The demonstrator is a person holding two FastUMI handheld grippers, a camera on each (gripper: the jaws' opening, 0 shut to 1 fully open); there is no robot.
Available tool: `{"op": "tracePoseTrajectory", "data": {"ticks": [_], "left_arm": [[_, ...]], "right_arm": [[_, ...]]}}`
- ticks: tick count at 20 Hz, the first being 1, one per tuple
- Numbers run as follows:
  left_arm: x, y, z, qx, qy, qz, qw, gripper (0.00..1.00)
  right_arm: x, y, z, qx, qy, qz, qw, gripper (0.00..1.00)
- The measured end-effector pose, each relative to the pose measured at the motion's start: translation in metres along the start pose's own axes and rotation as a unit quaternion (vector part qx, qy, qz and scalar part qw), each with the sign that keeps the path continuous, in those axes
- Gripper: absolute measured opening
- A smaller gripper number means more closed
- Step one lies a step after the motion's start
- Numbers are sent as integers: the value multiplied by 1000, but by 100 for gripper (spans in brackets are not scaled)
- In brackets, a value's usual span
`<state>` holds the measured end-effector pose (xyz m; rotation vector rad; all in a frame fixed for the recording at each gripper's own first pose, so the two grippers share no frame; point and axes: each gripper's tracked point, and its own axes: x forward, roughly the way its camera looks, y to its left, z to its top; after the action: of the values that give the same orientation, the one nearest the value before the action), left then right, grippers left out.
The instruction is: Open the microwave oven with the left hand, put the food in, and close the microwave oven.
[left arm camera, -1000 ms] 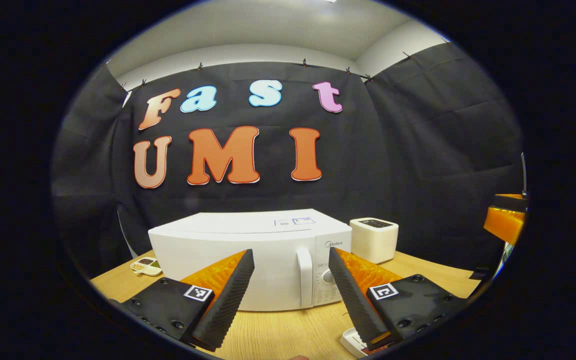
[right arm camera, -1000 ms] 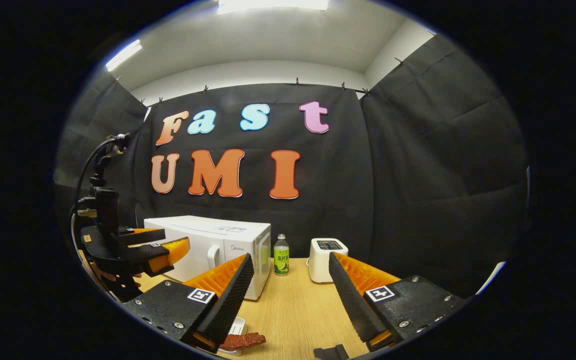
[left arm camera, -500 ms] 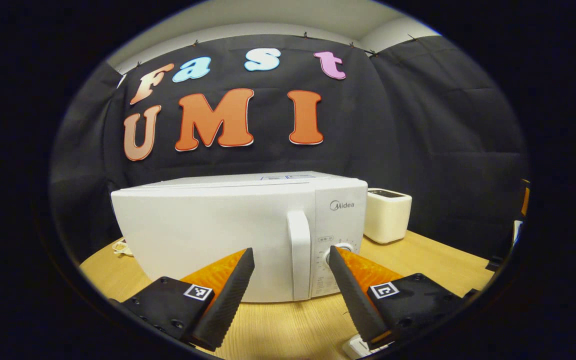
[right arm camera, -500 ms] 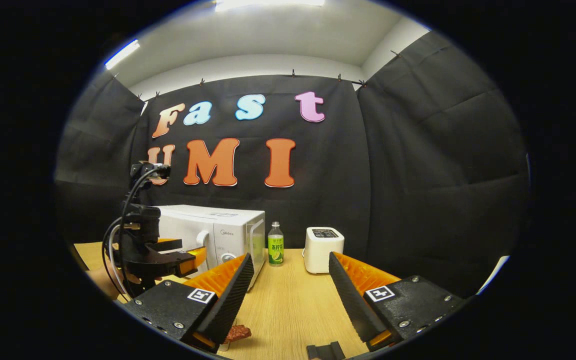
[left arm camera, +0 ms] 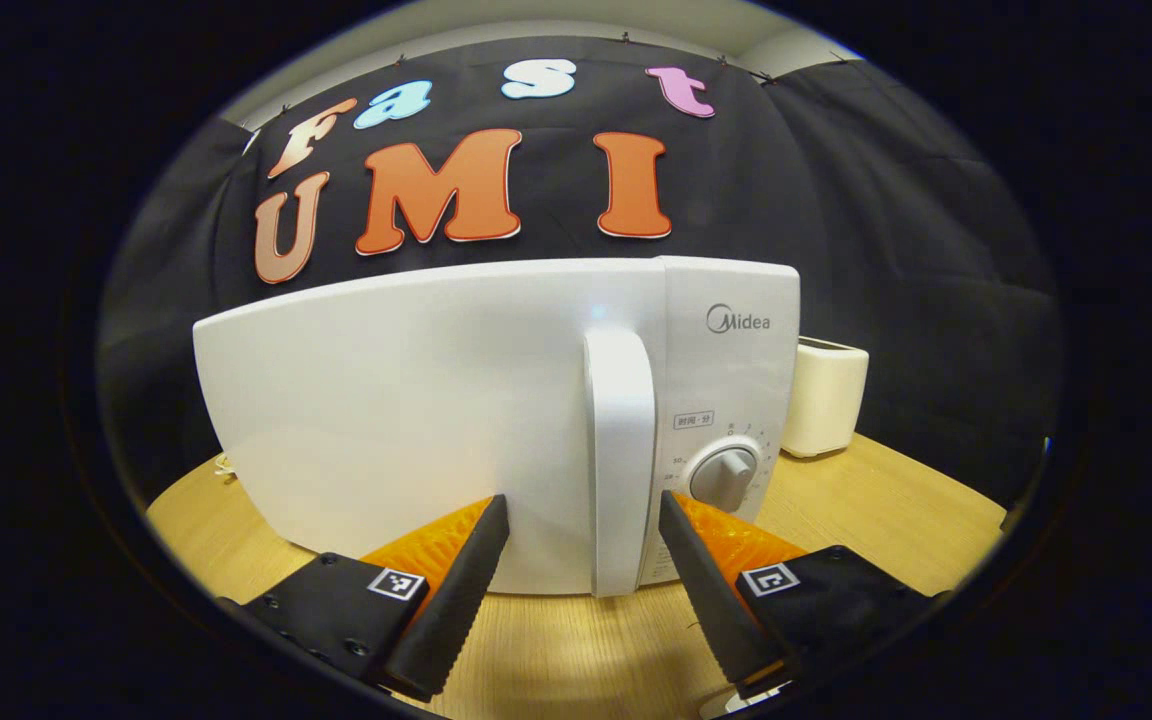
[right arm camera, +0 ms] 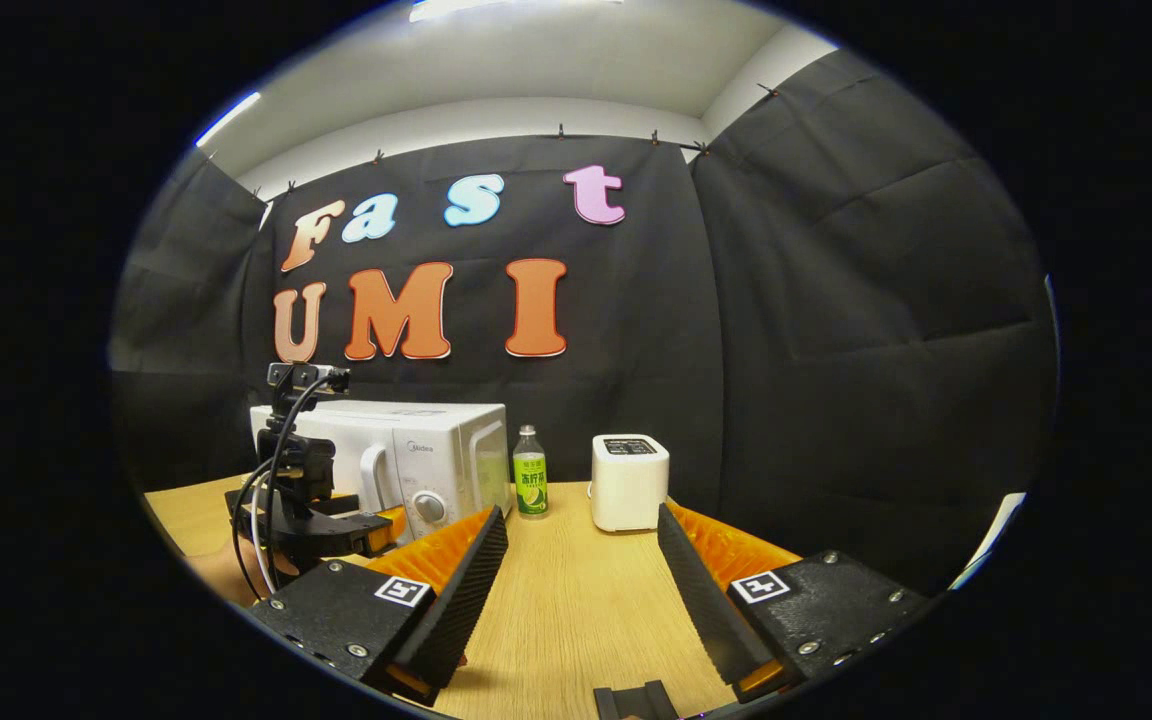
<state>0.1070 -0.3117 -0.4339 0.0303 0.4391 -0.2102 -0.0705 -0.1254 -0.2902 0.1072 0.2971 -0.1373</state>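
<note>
Lining up on the microwave, which stands on the wooden table w/ door closed. Left gripper spread wide, holding nothing; the upright door handle sits between its fingers, apparently not touching yet. Handle looks like stiff, smooth plastic, prob. slippery, so best to clamp at mid-height and pull straight back. Oven body looks heavy enough to stay put, though a hard tug might drag it. Dial just beside the handle; avoid it. Right gripper also wide, empty, held over the table well apart from the oven. Bottle and toaster stand nearby.
</note>
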Motion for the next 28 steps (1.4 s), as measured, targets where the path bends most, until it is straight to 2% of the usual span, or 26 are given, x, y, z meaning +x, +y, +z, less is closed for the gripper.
{"op": "tracePoseTrajectory", "data": {"ticks": [3, 5, 6, 7, 8, 9, 12, 18, 19, 21, 25, 28], "left_arm": [[1, 1, 4, 0, -10, 13, 1000, 87], [3, -11, 2, -1, -7, -2, 1000, 77], [3, -20, 5, 2, -12, -14, 1000, 65], [3, -19, 4, 10, -13, -10, 1000, 55], [1, -19, 4, 15, -12, -7, 1000, 32], [3, -19, 5, 3, -22, -9, 1000, 32], [1, -19, 5, -5, -23, -17, 1000, 18], [-3, -17, 2, -14, -16, -11, 1000, 15], [-14, -16, -3, -18, -11, -4, 1000, 15], [-35, -13, 1, 3, -39, -1, 999, 15], [-78, 0, -12, -1, -44, -25, 999, 14], [-117, 18, -19, 9, -55, -31, 998, 14]], "right_arm": [[2, -4, -6, 7, 8, -4, 1000, 94], [2, -1, -10, 13, 11, -2, 1000, 94], [2, 2, -12, 14, 14, 0, 1000, 94], [2, 4, -14, 12, 17, 3, 1000, 94], [2, 6, -15, 9, 18, 4, 1000, 94], [0, 7, -16, 6, 18, 5, 1000, 94], [0, 14, -20, 5, 25, 10, 1000, 94], [-3, 27, -23, -3, 30, 17, 999, 94], [-4, 28, -24, -4, 31, 17, 999, 94], [-4, 31, -28, -3, 36, 20, 999, 94], [-7, 48, -39, 8, 53, 34, 998, 94], [-13, 55, -40, -6, 52, 38, 998, 94]]}}
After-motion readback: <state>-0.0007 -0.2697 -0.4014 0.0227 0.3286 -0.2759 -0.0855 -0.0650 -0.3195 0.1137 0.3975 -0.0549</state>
